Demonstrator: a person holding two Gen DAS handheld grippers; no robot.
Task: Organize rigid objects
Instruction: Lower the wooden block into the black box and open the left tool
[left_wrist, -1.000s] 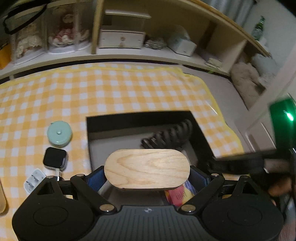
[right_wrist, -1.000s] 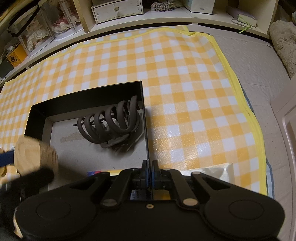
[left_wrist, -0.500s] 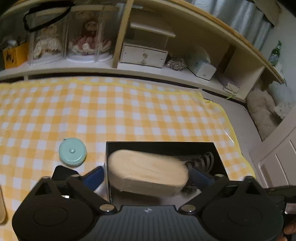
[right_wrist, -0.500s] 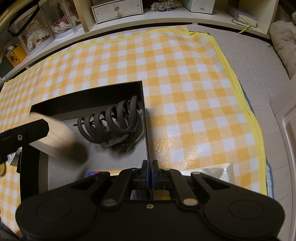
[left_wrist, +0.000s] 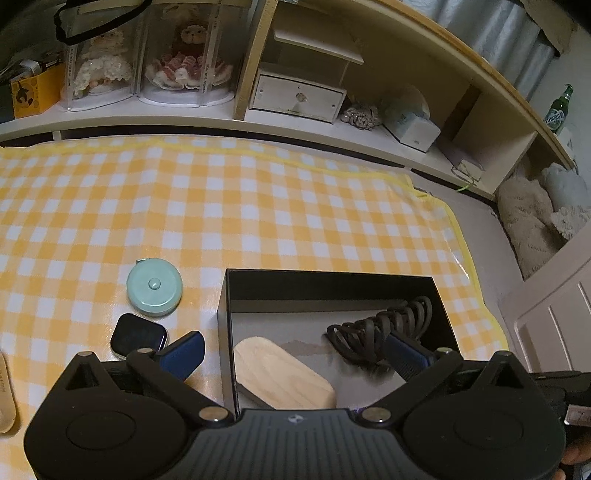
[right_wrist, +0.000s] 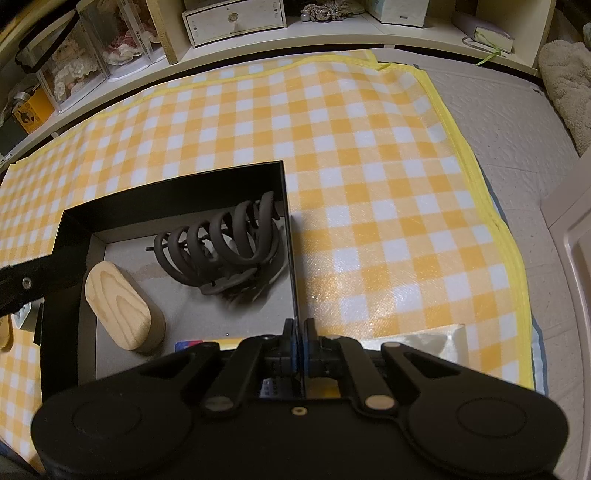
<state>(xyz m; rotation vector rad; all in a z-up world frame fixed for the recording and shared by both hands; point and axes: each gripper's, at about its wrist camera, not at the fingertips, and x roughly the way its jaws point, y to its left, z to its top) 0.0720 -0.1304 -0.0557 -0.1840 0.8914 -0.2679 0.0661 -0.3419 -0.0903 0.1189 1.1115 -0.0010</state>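
Observation:
A black open box (left_wrist: 325, 282) (right_wrist: 170, 194) sits on the yellow checked cloth. Inside lie an oval wooden block (left_wrist: 282, 374) (right_wrist: 118, 304) and a dark claw hair clip (left_wrist: 380, 328) (right_wrist: 225, 243). My left gripper (left_wrist: 291, 350) is open and empty, held above the box's near left part, its fingers either side of the block. My right gripper (right_wrist: 298, 332) is shut on the box's right wall (right_wrist: 291, 266). A mint round tape measure (left_wrist: 154, 287) and a black square gadget (left_wrist: 138, 336) lie on the cloth left of the box.
A colourful card (right_wrist: 192, 345) lies at the box's near edge. Shelves with doll cases (left_wrist: 147, 62), a small drawer unit (left_wrist: 299, 98) and a tissue box (left_wrist: 412, 125) run along the back. Grey floor (right_wrist: 517, 122) borders the cloth on the right.
My left gripper opened and let go of the wooden block, which now lies in the box's left part. The left gripper has pulled back and up. The right gripper has not moved.

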